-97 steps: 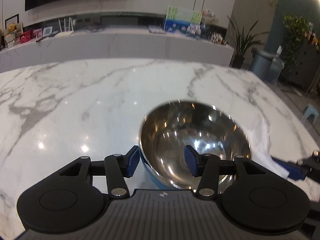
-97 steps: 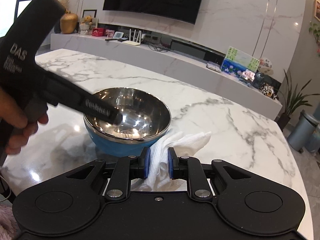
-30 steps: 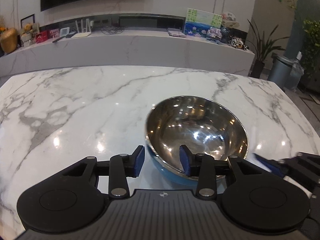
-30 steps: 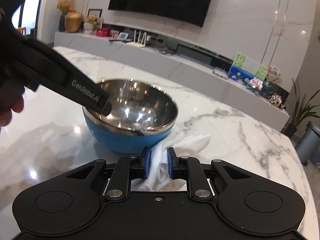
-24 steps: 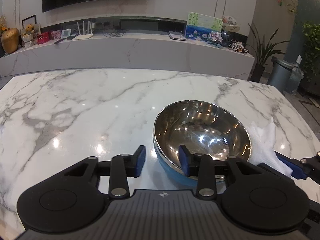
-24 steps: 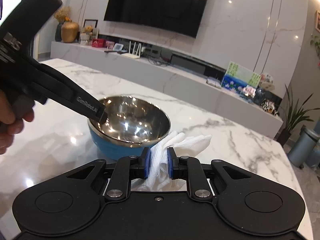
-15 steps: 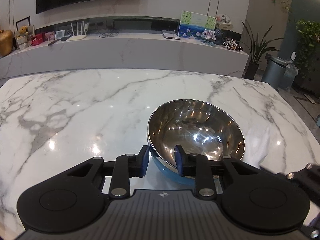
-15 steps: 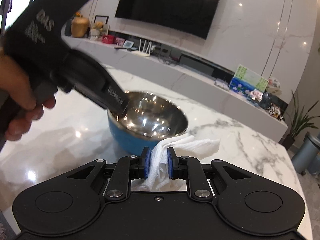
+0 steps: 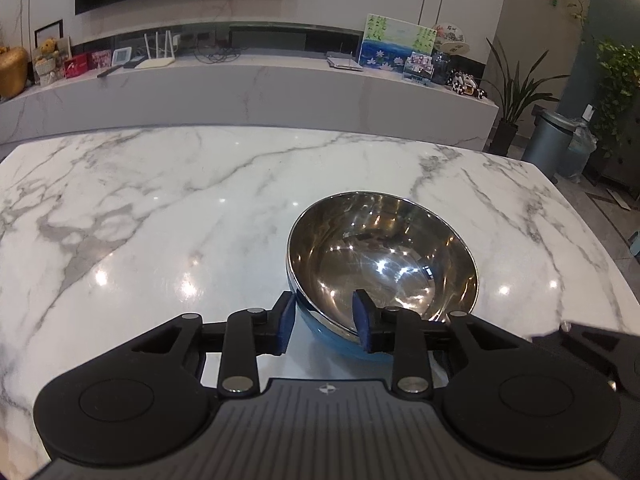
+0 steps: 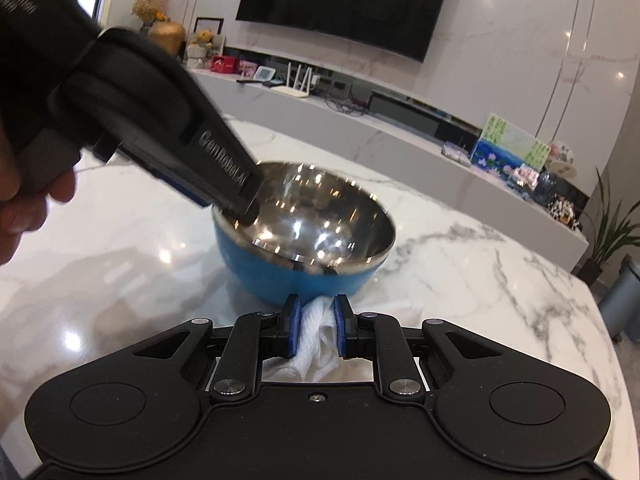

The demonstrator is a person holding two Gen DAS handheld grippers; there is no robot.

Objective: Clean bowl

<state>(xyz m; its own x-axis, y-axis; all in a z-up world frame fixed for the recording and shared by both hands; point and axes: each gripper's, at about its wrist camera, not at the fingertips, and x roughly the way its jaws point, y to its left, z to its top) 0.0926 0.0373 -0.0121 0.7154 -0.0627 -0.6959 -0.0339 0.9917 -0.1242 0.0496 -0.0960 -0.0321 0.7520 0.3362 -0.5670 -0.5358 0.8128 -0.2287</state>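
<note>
The left hand-held gripper (image 9: 322, 322) had drawn in on the bowl (image 9: 382, 264), its blue pads narrowed from the wide gap of three seconds before to straddle the near rim, one pad outside the blue shell and one inside the steel; whether they pressed the wall could not be told. Seen from the right wrist, the left hand-held gripper reached down from the upper left onto the bowl's left rim (image 10: 248, 208), gripped by a hand (image 10: 28, 200), and the bowl (image 10: 304, 248) loomed larger and more central than half a second earlier. The right hand-held gripper (image 10: 316, 330) stayed closed on the white cloth (image 10: 316, 340), which bunched between its pads just beside the bowl's blue base; less cloth lay spread to the right than before.

The bowl stood upright on the marble worktop (image 9: 160, 208), right of centre and toward the near edge in the left wrist view. Bare marble ran wide to the bowl's left and beyond it to the far edge. The worktop's right edge lay closer, with a bin (image 9: 550, 144) and plants on the floor past it.
</note>
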